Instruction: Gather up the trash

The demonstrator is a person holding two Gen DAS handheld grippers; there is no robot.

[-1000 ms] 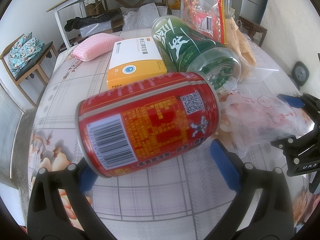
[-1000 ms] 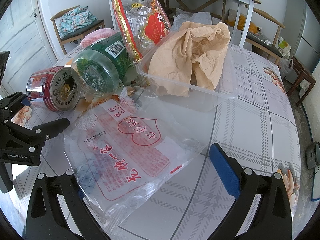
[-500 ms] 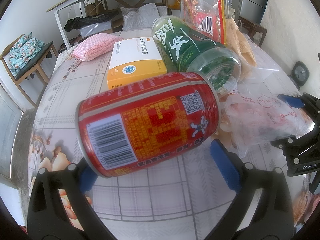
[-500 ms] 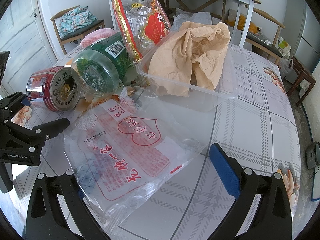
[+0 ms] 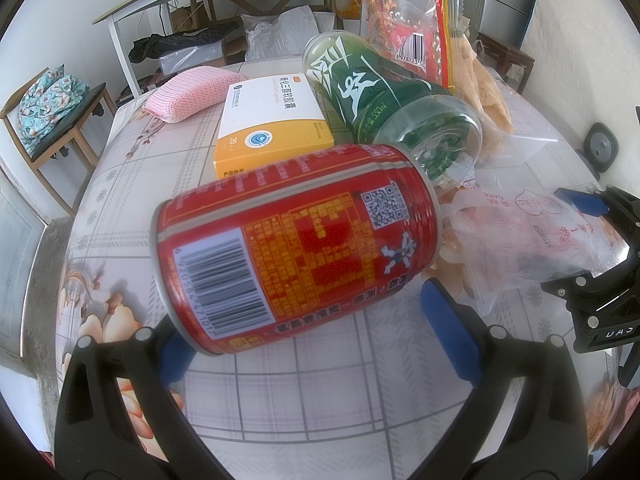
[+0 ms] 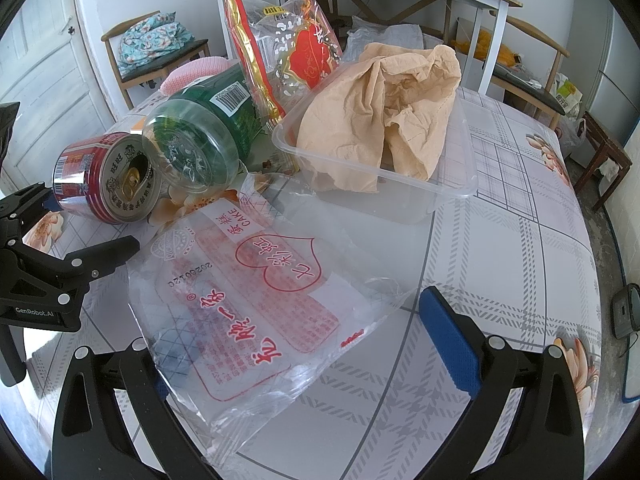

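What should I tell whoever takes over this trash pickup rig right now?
Left claw: open, straddling the red can, which lies on its side on the table; nothing gripped.
Right claw: open, over the clear cake wrapper lying flat between its fingers; not gripped.
Other trash: green bottle on its side beside the can, red snack bag behind it, crumpled brown paper in the clear plastic tub.
Also on the table: medicine box, pink sponge.
Done: nothing appears collected.
Left: everything; no bin is in view.
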